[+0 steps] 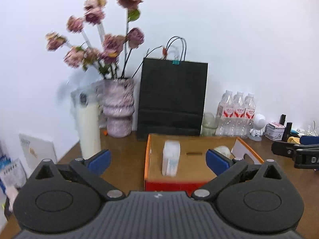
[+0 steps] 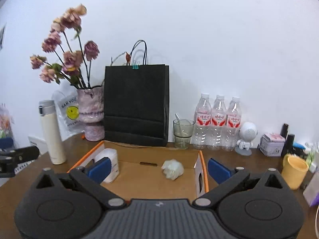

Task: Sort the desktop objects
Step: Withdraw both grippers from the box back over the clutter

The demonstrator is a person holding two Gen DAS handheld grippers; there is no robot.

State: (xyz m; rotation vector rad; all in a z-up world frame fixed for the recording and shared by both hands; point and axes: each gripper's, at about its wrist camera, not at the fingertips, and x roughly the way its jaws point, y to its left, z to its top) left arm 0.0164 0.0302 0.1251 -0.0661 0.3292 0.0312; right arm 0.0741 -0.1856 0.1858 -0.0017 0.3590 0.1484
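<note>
While both grippers hang over the near edge of the desk, the open cardboard box (image 2: 151,181) sits right in front of them with two things inside. A white rectangular container (image 1: 171,158) lies flat along the box's left wall, long axis running front to back, and a crumpled white wad (image 2: 172,168) sits toward the right wall, well apart from it. The left gripper (image 1: 158,159) is spread wide and empty, and so is the right gripper (image 2: 158,168). Behind the box a black paper bag (image 2: 136,104) touches its far edge, with a cream thermos (image 2: 52,132) to the left and a yellow cup (image 2: 294,170) to the right.
</note>
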